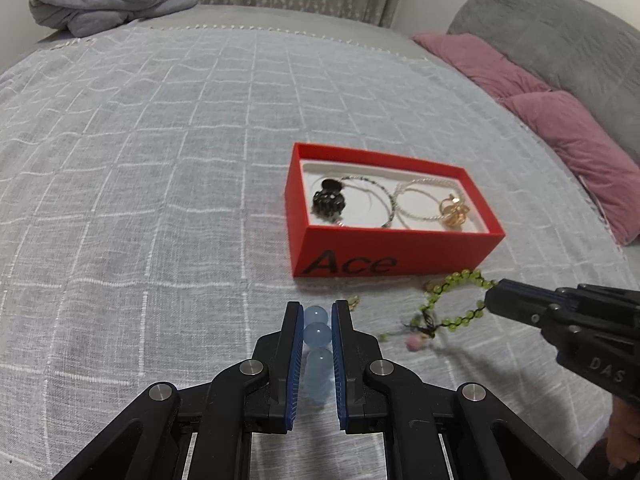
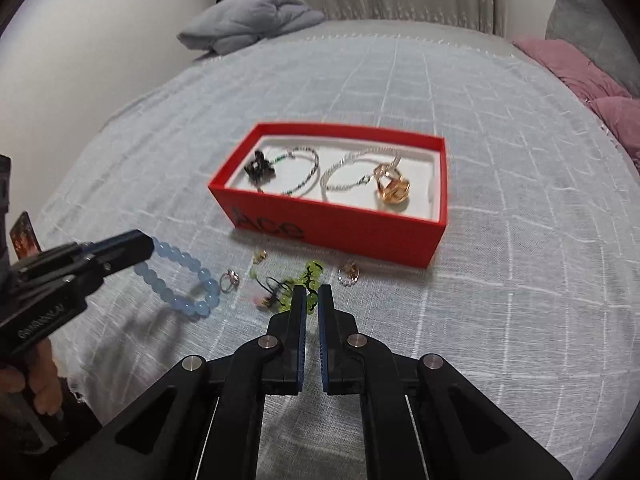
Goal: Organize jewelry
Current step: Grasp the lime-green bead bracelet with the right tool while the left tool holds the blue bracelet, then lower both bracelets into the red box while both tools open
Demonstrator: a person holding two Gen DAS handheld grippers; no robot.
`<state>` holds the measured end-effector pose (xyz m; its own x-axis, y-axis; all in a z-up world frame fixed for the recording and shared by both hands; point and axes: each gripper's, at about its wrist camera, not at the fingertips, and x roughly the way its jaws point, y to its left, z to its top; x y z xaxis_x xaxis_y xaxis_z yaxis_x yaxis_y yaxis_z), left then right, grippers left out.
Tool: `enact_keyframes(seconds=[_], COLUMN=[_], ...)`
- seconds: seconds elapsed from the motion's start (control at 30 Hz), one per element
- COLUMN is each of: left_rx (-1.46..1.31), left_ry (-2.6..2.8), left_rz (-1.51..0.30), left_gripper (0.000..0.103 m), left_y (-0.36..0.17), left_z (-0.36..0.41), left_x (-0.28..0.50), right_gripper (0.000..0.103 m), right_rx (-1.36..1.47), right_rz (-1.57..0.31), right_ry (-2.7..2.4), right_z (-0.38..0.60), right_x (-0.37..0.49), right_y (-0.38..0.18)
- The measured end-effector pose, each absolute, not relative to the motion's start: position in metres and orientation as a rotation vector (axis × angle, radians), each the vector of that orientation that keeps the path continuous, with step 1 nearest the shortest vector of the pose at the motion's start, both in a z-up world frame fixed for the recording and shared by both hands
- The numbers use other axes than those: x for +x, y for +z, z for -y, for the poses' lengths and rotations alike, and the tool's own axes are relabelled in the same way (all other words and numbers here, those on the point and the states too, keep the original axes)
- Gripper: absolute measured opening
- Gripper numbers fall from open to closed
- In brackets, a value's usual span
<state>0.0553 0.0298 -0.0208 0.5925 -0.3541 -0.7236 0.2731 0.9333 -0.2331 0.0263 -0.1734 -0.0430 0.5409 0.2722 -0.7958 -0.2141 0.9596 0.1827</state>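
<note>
Stowed in red cardboard box (image 2: 340, 224): dark hair claw (image 2: 260, 170), two bangles, gold ornament (image 2: 392, 188).

Outstanding, on bed beside box:
- pale-blue glass-bead bracelet (image 2: 180, 280), left gripper (image 1: 316, 316) fingers clamped on it;
- green beaded bracelet (image 1: 452, 304), right gripper (image 2: 312, 294) fingers nearly closed, pinching it;
- three small rings.

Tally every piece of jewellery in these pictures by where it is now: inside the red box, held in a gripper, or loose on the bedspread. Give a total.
In the red box: 4 (dark claw clip, green-and-white bracelet, pearl bracelet, gold clip)
Held in a gripper: 2 (blue bead bracelet, green bead bracelet)
Loose on the bedspread: 3 (small pieces)
Total: 9
</note>
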Motion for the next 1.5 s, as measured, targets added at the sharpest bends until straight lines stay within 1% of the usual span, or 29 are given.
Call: enact_keyframes(seconds=[0.37,0.9,1.27,1.37,1.5], left_rx=[-0.138,-0.255,-0.337,-0.35,-0.301], left_ry=[-0.409,-0.472,-0.51,-0.521,-0.464], left_rz=[-0.816,-0.693,-0.706,-0.706,-0.753], left_gripper=[0.009,0.009,0.009,0.009,0.009], left_y=[0.002,0.04,0.028,0.018,-0.004], left_z=[-0.022,0.001,0.025,0.026,0.028], left_x=[0.057,0.086,0.111,0.118,0.129], right_gripper=[0.005,0.005,0.005,0.005,0.006], right_rx=[0.093,0.14,0.189,0.206,0.207], right_rz=[-0.878,-0.787,-0.749,-0.725,-0.704], right_ry=[0.309,0.32,0.293,0.285,0.274], right_z=[0.184,0.19,0.202,0.207,0.209], right_x=[0.015,0.038,0.059,0.062,0.066], right_y=[-0.009,0.023,0.029,0.033,0.036])
